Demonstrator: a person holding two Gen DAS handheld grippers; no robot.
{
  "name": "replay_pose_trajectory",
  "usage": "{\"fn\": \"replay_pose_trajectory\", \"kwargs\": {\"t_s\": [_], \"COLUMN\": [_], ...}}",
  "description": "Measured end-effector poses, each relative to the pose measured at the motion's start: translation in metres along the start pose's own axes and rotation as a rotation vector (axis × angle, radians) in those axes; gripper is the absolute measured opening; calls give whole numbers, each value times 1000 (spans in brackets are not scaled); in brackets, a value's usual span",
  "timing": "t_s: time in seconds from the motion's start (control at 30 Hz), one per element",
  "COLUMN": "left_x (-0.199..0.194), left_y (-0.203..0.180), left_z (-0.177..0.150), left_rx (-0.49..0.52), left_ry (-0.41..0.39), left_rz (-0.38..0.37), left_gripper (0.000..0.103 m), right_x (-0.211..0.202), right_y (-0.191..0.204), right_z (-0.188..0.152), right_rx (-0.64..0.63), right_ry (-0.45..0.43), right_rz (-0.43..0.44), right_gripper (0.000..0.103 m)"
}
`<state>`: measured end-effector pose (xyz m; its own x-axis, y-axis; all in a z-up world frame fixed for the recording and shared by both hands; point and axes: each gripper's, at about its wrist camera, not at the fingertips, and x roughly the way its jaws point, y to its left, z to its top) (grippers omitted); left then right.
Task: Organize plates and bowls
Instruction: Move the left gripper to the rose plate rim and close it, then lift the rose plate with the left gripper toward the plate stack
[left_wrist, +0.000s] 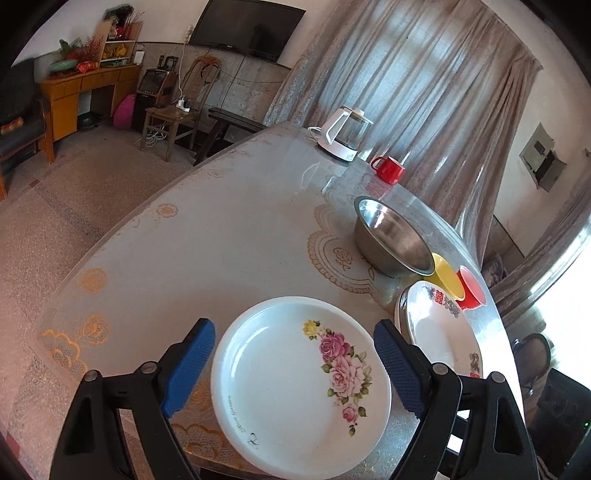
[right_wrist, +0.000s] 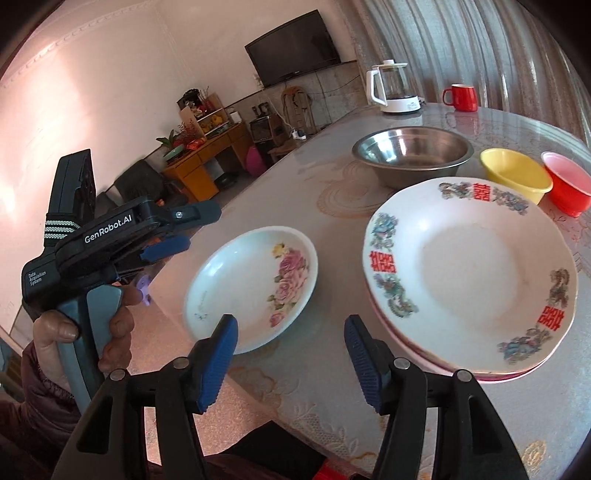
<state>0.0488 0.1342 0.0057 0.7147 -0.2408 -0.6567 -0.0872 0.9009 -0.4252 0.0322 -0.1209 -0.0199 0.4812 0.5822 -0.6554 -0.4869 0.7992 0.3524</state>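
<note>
Both your tongs are spread and pinch nothing. The rose plate lies on the bench just ahead of your left tongs; the stacked plates sit ahead-right of your right tongs. Take the rose plate by its near rim, lift it level, and set it centred on the stack.

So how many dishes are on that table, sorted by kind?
Plates: at least 3, the rose plate alone and a stack of at least two.
Bowls: 3, steel, yellow, red.
Mugs: 1, red.
Kettles: 1.
Total: at least 8.
</note>
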Motion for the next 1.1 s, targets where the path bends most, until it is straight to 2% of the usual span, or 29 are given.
{"fn": "replay_pose_trajectory", "kwargs": {"t_s": [0.17, 0.27, 0.33, 0.43, 0.57, 0.6, 0.63, 0.67, 0.73, 0.77, 0.83, 0.9, 1.1], "left_x": [-4, -7, -8, -7, -6, -3, -1, 2, 6, 8, 11, 13, 20], "left_y": [30, 43, 48, 47, 45, 45, 46, 47, 49, 51, 53, 52, 45], "left_z": [-7, -12, -14, -17, -21, -21, -22, -22, -22, -23, -24, -26, -33], "left_rx": [-60, -87, -82, -43, -7, -3, -1, 4, 11, 4, 3, 16, 68], "left_ry": [-13, -29, -28, 4, -13, -6, 7, 20, 31, 36, 45, 51, 78], "left_rz": [-5, -58, -78, -114, -78, -75, -72, -67, -71, -69, -72, -54, -34], "left_gripper": [90, 93, 100, 100, 97, 91, 83, 78, 56, 51, 34, 29, 27], "right_x": [17, 26, 31, 39, 51, 54, 53, 54, 54, 55, 57, 57, 57], "right_y": [1, -4, -8, -11, -17, -19, -19, -22, -29, -35, -47, -48, -40], "right_z": [-5, -6, -5, -3, -2, -2, -5, -6, -7, -8, -10, -10, -10], "right_rx": [52, 87, 98, 110, 138, 148, 162, 177, 221, 253, 315, 309, 270], "right_ry": [41, 47, 40, 44, 56, 61, 61, 53, 44, 41, 37, 42, 39], "right_rz": [77, 91, 91, 79, 64, 61, 74, 86, 121, 152, 209, 209, 200], "right_gripper": [61, 61, 61, 60, 44, 37, 36, 35, 33, 33, 29, 29, 29]}}
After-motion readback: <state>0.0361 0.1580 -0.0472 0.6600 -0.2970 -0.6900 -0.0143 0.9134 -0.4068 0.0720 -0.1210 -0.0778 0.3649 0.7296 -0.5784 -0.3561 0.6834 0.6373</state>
